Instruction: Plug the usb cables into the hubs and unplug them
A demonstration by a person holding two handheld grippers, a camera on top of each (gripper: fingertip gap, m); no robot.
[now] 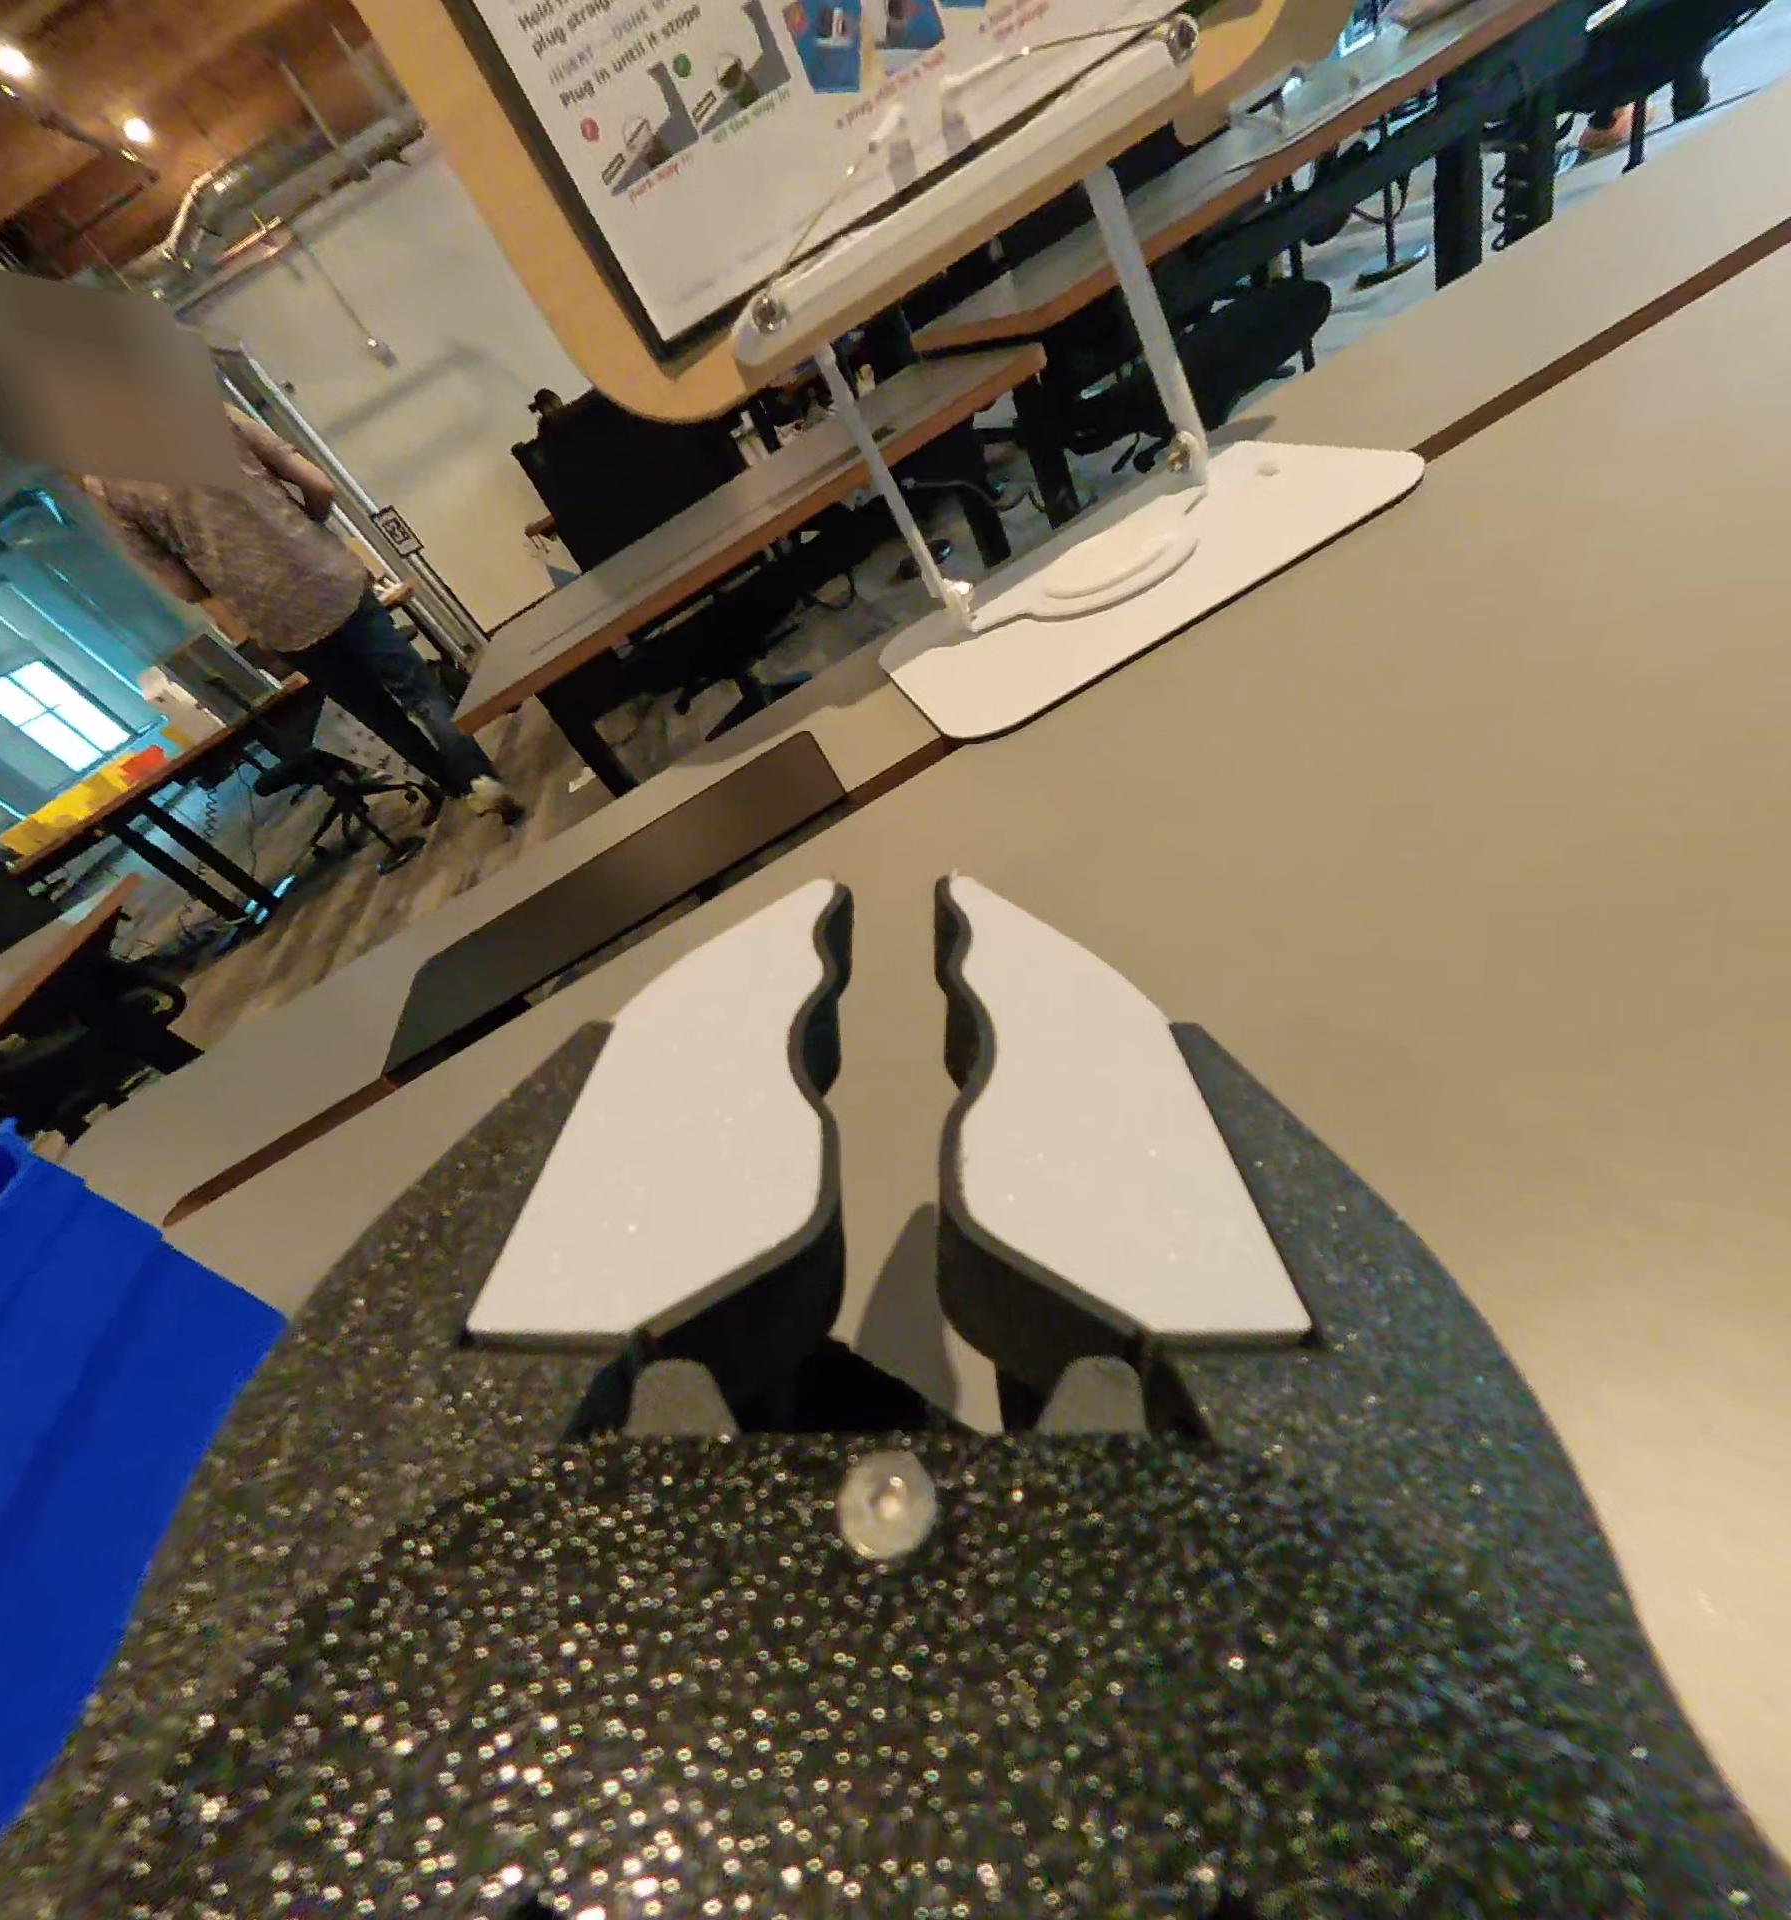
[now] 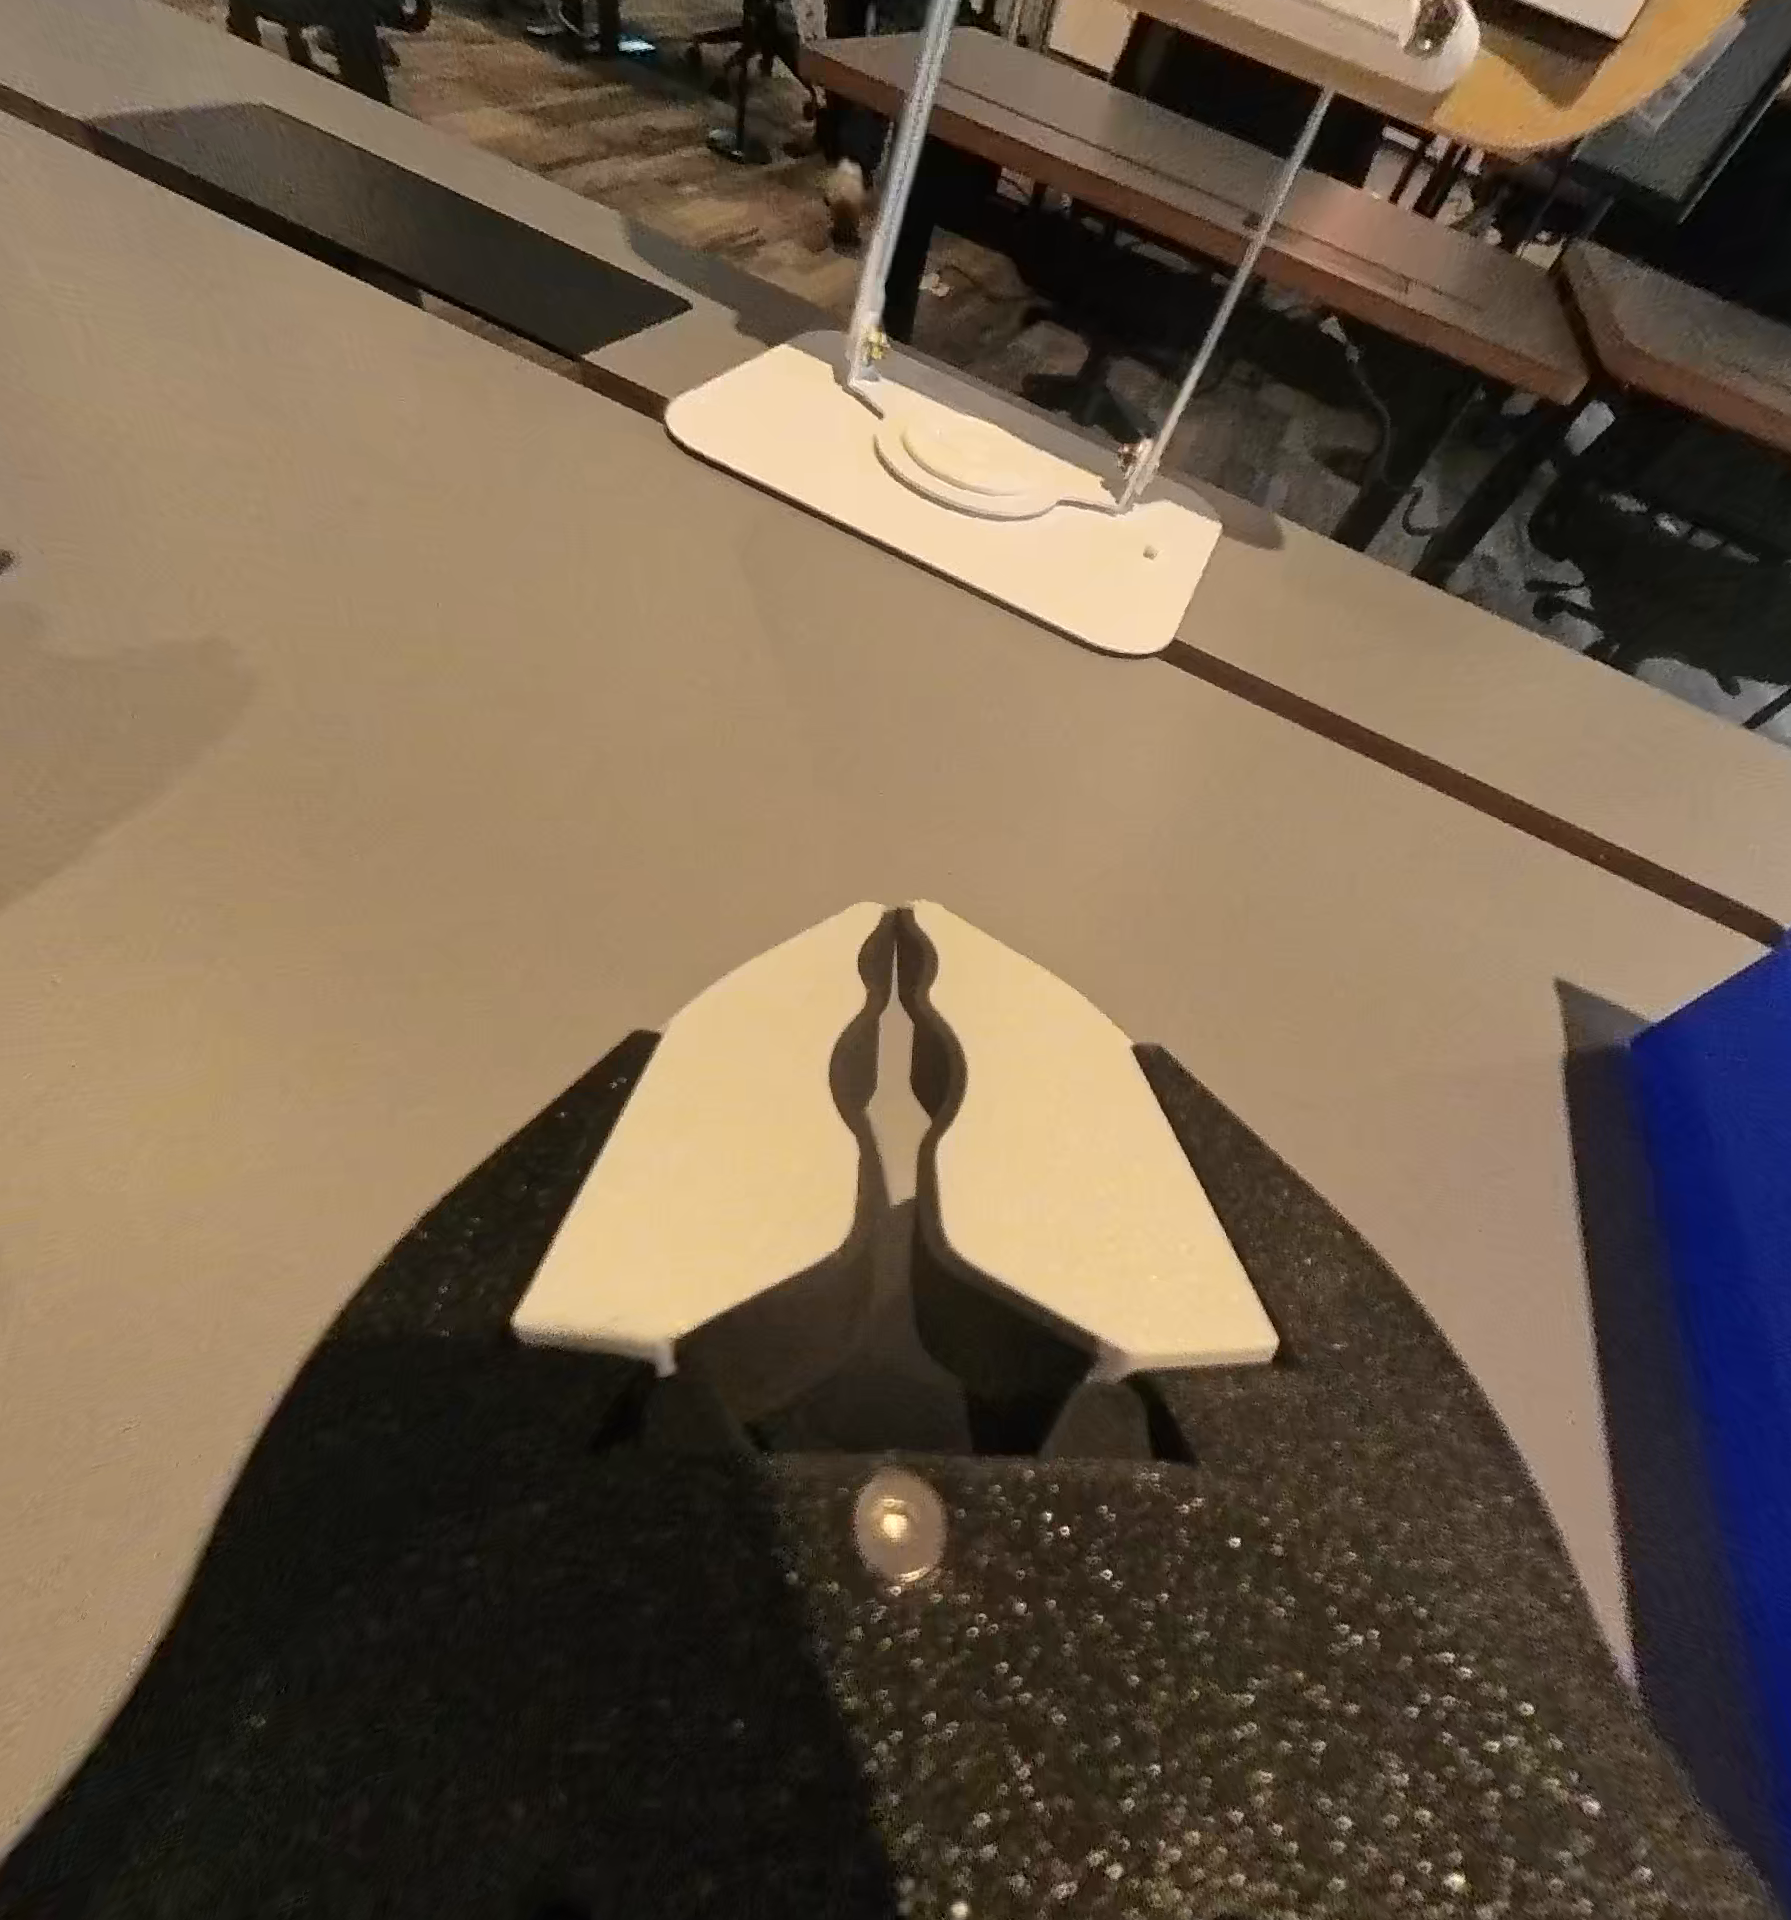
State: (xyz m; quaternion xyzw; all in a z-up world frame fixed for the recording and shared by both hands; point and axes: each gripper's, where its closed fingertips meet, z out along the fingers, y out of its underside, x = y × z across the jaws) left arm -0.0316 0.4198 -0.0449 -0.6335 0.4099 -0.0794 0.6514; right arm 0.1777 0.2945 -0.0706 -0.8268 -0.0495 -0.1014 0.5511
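Left wrist view has the left gripper point(image 1: 893, 894) over the grey table point(image 1: 1390, 935), its pale fingers point(image 1: 704, 1122) spread with a clear gap and nothing between them. At one o'clock stands a white stand point(image 1: 1161, 582) carrying a tilted instruction board point(image 1: 766, 135); a blue block point(image 1: 60, 1403) sits at eight o'clock. Right wrist view shows the right gripper point(image 2: 896, 912) pressed together, tips touching, empty. No USB cables or hubs appear in either view.
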